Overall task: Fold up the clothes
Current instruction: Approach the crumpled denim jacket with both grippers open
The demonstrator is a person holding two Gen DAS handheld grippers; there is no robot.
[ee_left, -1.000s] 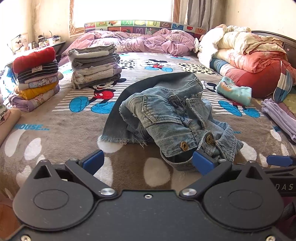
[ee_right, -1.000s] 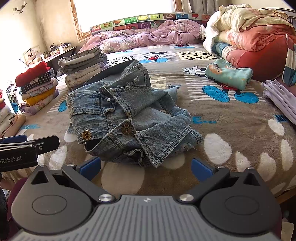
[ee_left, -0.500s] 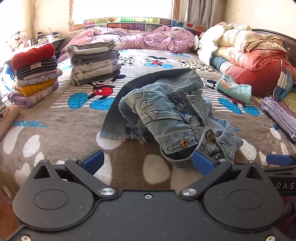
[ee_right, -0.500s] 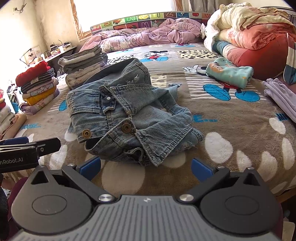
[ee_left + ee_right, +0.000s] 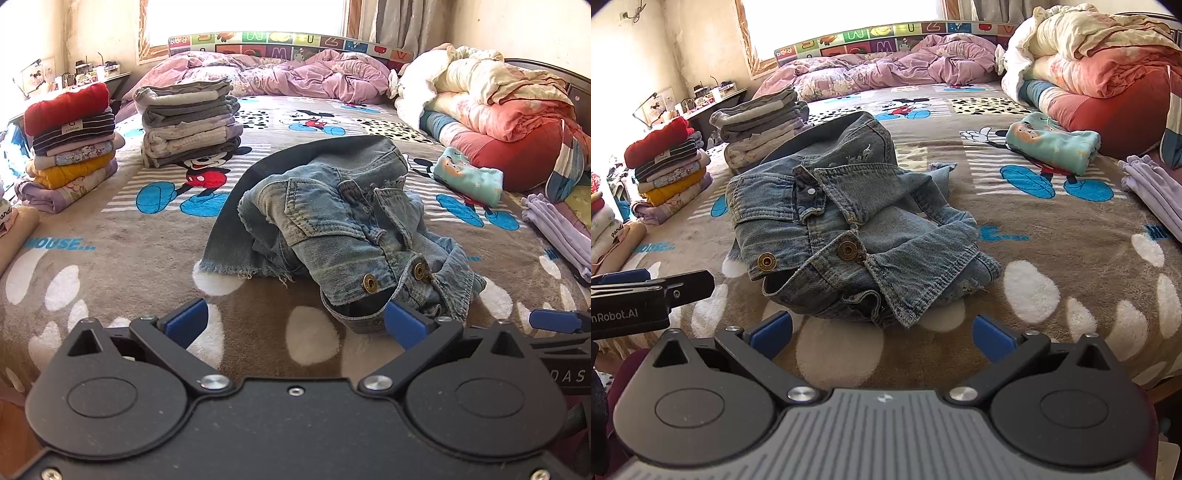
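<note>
Denim jacket (image 5: 849, 229): faded blue w/ brass snaps. Blanket (image 5: 110, 251): brown, white spots, blue/red cartoon-mouse print, grey stripes. Left gripper (image 5: 295, 323) fingertips (image 5: 404, 325): blue on black body. Duvet (image 5: 295, 70): lilac. Headboard (image 5: 288, 40): multicolour letter tiles. Folded stack (image 5: 70, 140): red, navy-stripe, yellow, lilac. Folded top (image 5: 1052, 146): teal.

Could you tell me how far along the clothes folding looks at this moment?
Done: two folded stacks sit on the bed. In hand: nothing; the left gripper and right gripper are open, short of the crumpled denim jacket. Left: folding that jacket.
</note>
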